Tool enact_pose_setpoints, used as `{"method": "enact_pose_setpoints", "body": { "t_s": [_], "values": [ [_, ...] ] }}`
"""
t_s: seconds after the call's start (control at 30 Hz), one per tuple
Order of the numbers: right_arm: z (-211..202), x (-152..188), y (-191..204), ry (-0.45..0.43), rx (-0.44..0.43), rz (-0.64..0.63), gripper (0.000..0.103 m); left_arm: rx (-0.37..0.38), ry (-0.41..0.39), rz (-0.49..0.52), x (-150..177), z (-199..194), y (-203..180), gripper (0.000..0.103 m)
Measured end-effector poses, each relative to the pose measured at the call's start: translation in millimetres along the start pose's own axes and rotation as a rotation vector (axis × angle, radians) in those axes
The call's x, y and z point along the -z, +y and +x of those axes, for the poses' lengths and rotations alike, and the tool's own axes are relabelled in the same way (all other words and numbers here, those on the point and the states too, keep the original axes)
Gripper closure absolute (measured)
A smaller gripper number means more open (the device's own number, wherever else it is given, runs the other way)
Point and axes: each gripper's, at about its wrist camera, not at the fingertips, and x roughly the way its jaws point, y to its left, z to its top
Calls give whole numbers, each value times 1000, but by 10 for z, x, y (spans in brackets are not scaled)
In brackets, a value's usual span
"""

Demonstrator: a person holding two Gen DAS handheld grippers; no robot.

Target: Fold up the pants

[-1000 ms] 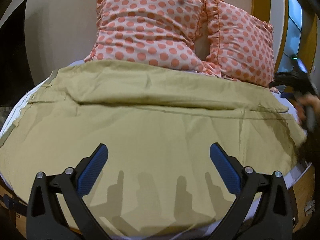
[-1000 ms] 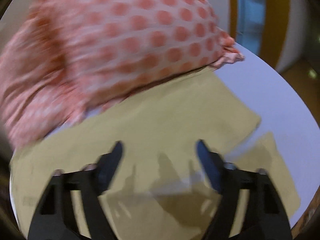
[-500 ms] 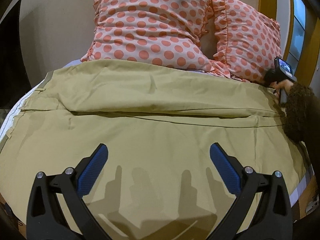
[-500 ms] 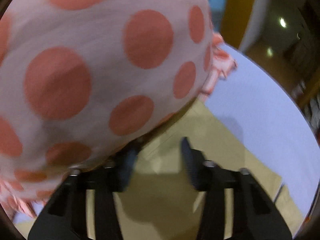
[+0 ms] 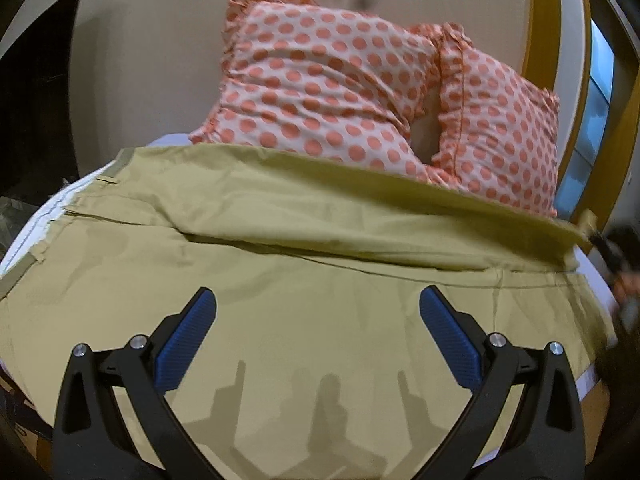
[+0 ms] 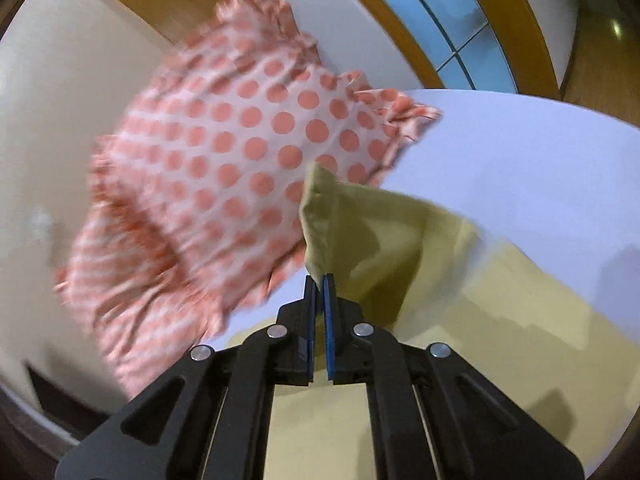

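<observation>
**Right gripper now pinching a leg corner; first fold just starting**

Since half a second ago, the right gripper [image 6: 319,280] has gone from a narrow gap under the pillow to jaws pressed together on a corner of the pants [image 5: 320,240], and that corner now stands lifted off the bed [image 6: 540,168]. In the left wrist view the far edge of the cloth at right of frame has risen from flat to a raised flap.

Pants: khaki, spread wide across the bed, filling the lower half of the left wrist view. Waistband at left of frame, leg ends at right. A lengthwise crease runs across mid-frame. Upper leg edge lies against the polka-dot pillows [image 5: 360,92].

Left gripper [image 5: 318,336]: jaws spread wide, hovering over the near cloth, holding nothing.

Progress, as judged: early. Garment is laid out; no fold is finished. One corner is gripped and raised. Left to do: carry that leg over the other, then fold the length down. Left gripper not yet engaged.
</observation>
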Motion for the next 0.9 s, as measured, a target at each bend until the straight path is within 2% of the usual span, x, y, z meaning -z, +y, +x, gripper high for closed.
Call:
{"method": "enact_pose_setpoints", "body": {
  "t_s": [0.07,0.2,0.27,0.33,0.4,0.47,0.5,0.57,0.6,0.7,0.8,0.87,0.9],
  "values": [
    [-418,328,-216,39,-2,36,99,8,-11,-13,-93,-51,75,2],
    [-365,615,-396,159,-2,127,97,78,-22,-53,-354,-48,245,2],
    [-339,671,-450,194,17,149,90,105,-18,-81,-468,3,340,2],
    [-348,712,-466,212,15,176,75,121,-4,-105,-560,69,431,2],
    [-333,730,-478,225,17,187,70,113,28,-138,-653,186,539,2],
    [-281,738,-515,239,19,211,70,108,68,-181,-724,332,638,2],
    [-248,738,-530,238,16,220,71,114,88,-205,-754,417,690,2],
    [-187,703,-513,195,4,199,97,122,122,-251,-833,601,789,2],
    [-189,672,-511,165,5,184,101,125,141,-277,-888,718,837,2],
    [-256,604,-488,111,-55,194,101,110,186,-323,-1016,1030,954,2],
    [-333,516,-419,77,-87,174,101,76,265,-393,-1141,1474,1098,5],
    [-361,480,-400,70,-100,174,101,48,308,-432,-1183,1701,1172,14],
    [-365,468,-390,67,-100,173,101,40,324,-448,-1204,1812,1204,24]
  ]
}}
